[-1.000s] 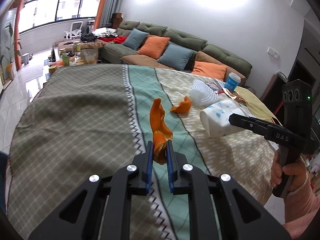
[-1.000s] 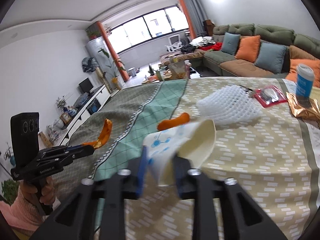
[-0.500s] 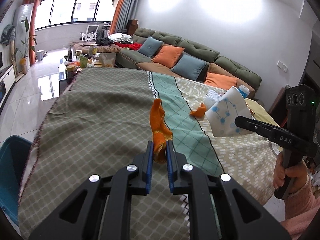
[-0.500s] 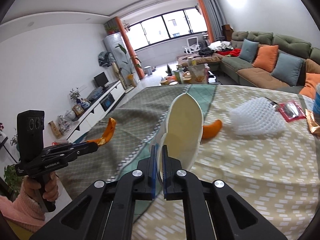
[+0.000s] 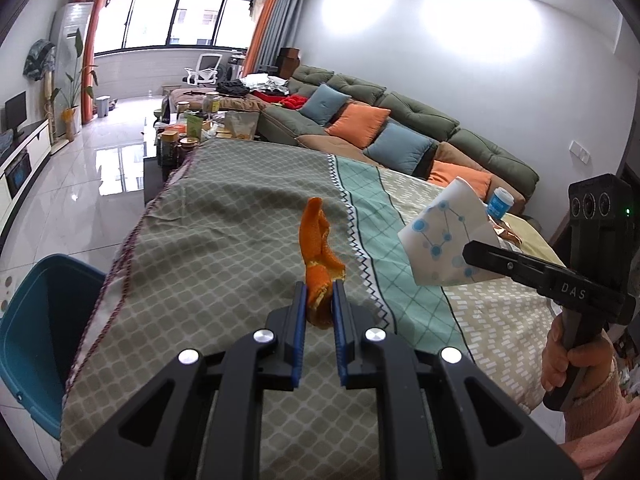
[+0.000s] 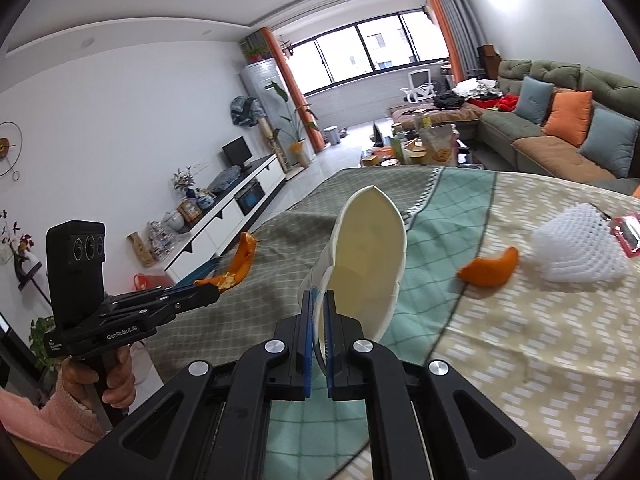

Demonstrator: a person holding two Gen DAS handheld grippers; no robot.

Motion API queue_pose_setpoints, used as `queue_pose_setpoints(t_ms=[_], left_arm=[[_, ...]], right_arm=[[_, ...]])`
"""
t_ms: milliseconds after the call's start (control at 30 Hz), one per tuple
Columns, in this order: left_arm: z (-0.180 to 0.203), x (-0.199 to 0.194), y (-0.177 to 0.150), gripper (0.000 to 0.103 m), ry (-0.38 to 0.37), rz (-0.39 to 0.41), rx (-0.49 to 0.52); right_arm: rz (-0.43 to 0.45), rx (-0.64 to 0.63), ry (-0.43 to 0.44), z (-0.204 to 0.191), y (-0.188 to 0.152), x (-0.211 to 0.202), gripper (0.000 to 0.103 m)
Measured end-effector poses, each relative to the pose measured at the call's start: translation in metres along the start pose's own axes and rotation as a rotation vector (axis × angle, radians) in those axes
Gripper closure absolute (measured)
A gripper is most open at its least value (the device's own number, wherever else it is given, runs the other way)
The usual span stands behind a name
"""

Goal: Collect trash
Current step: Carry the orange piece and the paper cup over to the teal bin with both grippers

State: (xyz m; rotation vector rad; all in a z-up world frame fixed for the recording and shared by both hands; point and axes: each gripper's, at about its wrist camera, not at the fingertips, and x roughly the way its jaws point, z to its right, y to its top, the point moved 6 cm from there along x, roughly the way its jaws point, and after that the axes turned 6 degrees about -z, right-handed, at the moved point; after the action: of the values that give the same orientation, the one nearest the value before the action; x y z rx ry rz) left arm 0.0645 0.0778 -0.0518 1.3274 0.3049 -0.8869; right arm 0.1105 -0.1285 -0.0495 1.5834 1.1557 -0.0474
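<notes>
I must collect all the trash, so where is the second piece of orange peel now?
In the right wrist view, the loose orange peel lies on the tablecloth, right of the paper cup, beside the white foam net.

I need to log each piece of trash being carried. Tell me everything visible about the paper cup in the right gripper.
The paper cup is white paper, cream and bare inside, printed outside with blue dots joined by lines. It is squashed flat, so its rim forms a pointed oval. The right gripper is shut on its wall at the lower rim edge, both blue jaws pressing it. The cup stands up from the jaws, mouth towards the right wrist camera, lifted above the patterned tablecloth. Nothing else touches it, and it looks empty.
</notes>
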Motion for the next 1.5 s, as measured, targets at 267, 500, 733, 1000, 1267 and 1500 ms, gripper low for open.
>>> queue_pose_setpoints(t_ms=[267, 500, 733, 1000, 1267, 1500], left_arm=[[-0.016, -0.014, -0.003, 0.089, 0.029, 0.014, -0.030], [-0.031, -0.025, -0.007, 0.089, 0.051, 0.026, -0.055], [-0.045, -0.035, -0.010, 0.089, 0.081, 0.036, -0.082], [-0.060, -0.045, -0.014, 0.089, 0.110, 0.048, -0.108], [-0.075, -0.053, -0.014, 0.089, 0.136, 0.062, -0.133], [-0.082, -0.061, -0.018, 0.089, 0.151, 0.068, -0.147]], right_arm=[[-0.018, -0.023, 0.046, -0.020, 0.001, 0.015, 0.098], [-0.033, -0.044, 0.075, -0.035, 0.001, 0.025, 0.098], [-0.051, -0.064, 0.113, -0.050, 0.005, 0.041, 0.098], [-0.072, -0.081, 0.157, -0.069, 0.008, 0.057, 0.098], [-0.090, -0.101, 0.195, -0.085, 0.008, 0.068, 0.098], [-0.108, -0.118, 0.224, -0.100, 0.008, 0.078, 0.098]])
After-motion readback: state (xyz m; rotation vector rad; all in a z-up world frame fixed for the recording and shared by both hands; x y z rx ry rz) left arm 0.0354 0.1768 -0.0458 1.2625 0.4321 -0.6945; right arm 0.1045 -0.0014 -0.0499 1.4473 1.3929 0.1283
